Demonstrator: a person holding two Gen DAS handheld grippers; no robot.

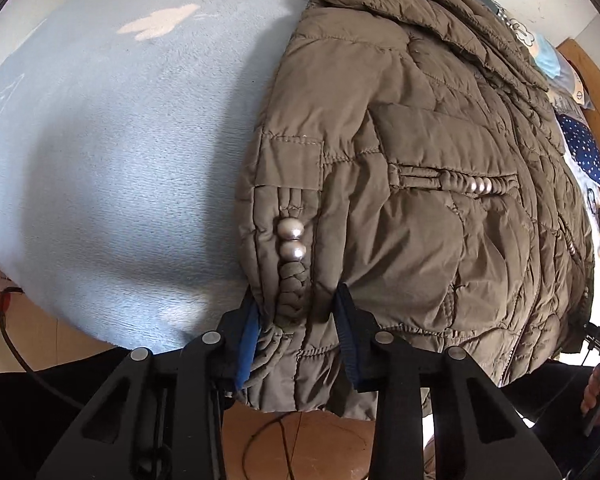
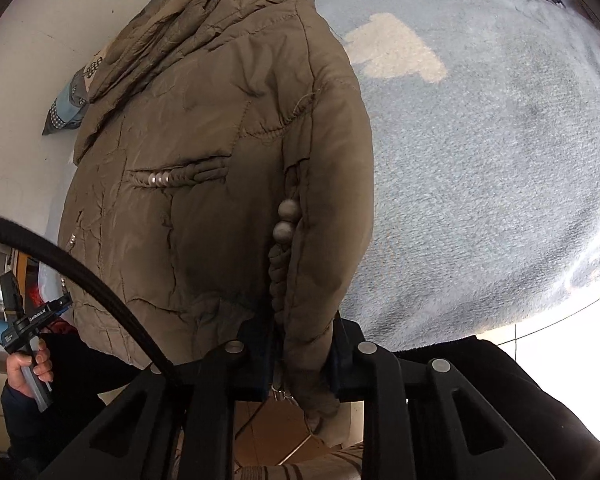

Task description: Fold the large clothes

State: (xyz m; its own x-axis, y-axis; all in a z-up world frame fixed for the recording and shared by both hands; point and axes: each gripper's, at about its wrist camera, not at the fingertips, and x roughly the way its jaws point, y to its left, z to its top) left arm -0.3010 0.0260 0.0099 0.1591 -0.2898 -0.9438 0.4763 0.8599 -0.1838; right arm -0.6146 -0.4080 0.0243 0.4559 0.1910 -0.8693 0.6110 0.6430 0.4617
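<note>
An olive-brown quilted jacket (image 1: 420, 184) lies on a light blue fleece blanket (image 1: 120, 140), collar far, hem hanging over the near edge. It also shows in the right wrist view (image 2: 204, 168). My left gripper (image 1: 298, 320) is shut on the jacket's near left sleeve cuff, by the braided trim and silver beads (image 1: 291, 240). My right gripper (image 2: 300, 344) is shut on the near right sleeve cuff, beside its braid and beads (image 2: 284, 220). The fingertips are partly buried in fabric.
The blanket (image 2: 480, 160) spreads to both sides of the jacket. Patterned cushions (image 1: 584, 148) lie past it. A black cable (image 2: 80, 272) crosses the right wrist view. The left hand with its gripper handle (image 2: 28, 340) shows at lower left. Wooden floor (image 1: 300, 440) lies below.
</note>
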